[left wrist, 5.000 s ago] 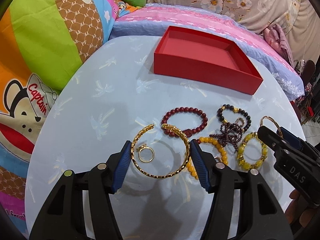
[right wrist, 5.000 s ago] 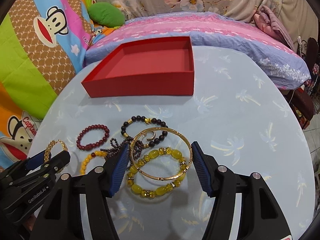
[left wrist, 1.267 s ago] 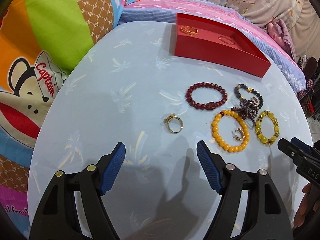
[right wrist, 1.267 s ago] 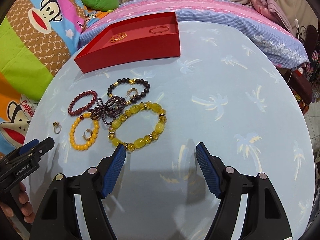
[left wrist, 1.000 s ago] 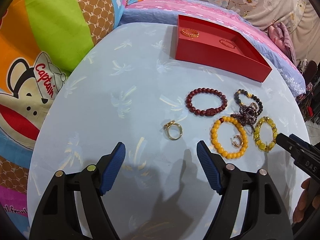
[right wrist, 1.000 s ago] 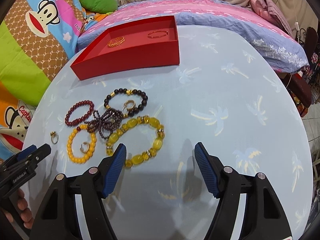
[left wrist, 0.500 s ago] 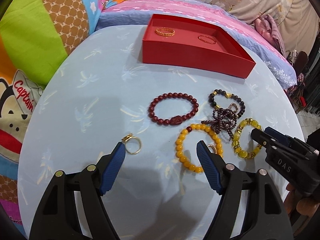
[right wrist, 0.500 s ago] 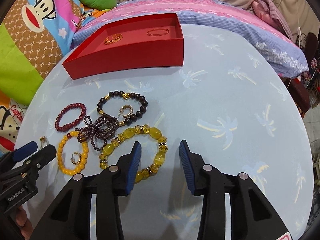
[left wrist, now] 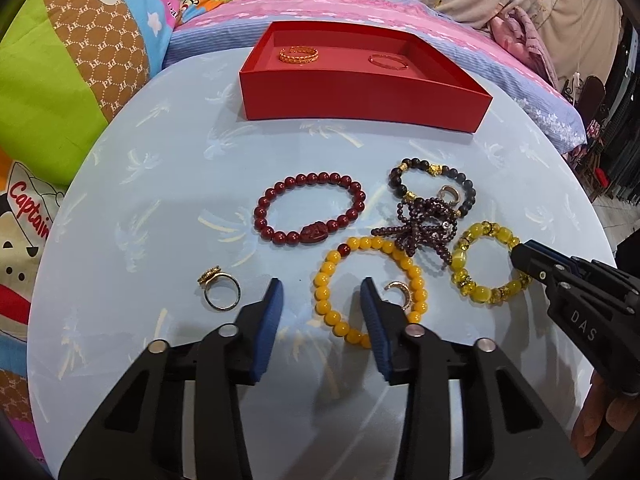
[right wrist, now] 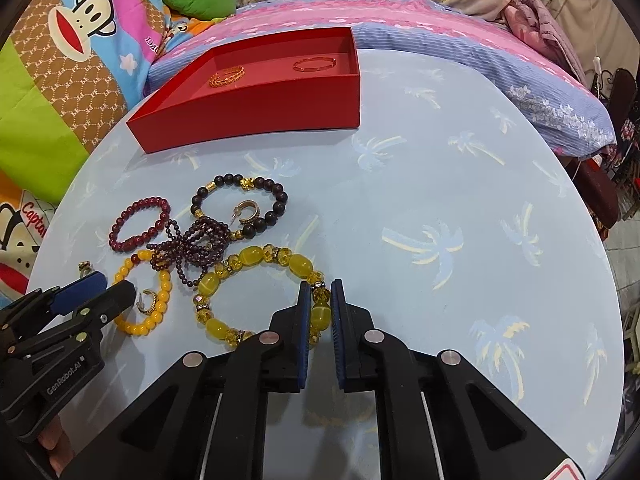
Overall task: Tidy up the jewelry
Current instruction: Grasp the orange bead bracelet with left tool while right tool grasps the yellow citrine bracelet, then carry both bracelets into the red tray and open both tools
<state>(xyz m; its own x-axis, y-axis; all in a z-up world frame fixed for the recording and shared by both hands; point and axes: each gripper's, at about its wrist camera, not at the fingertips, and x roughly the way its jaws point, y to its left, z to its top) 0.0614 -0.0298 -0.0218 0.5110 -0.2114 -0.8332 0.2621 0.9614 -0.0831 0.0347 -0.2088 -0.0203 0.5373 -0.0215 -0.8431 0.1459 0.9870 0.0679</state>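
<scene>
Right gripper (right wrist: 320, 300) clamped on yellow glass-bead bracelet (right wrist: 256, 256); left gripper (left wrist: 320, 300) closing astride orange bead bracelet (left wrist: 332, 264), pads not touching.

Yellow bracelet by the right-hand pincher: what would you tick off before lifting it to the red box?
1. Right gripper shut on the yellow bracelet: ok, a bead sits pinched between the pads.
2. Bracelet free of the purple bead string: cannot tell, the string lies against its far side.
3. Red box has room: ok, only two gold bangles lie inside.
4. Way to the box clear: not ok, the black bracelet lies between.
5. Left gripper out of the way: ok, its jaws are closing around the orange bracelet, apart from the right one.
</scene>
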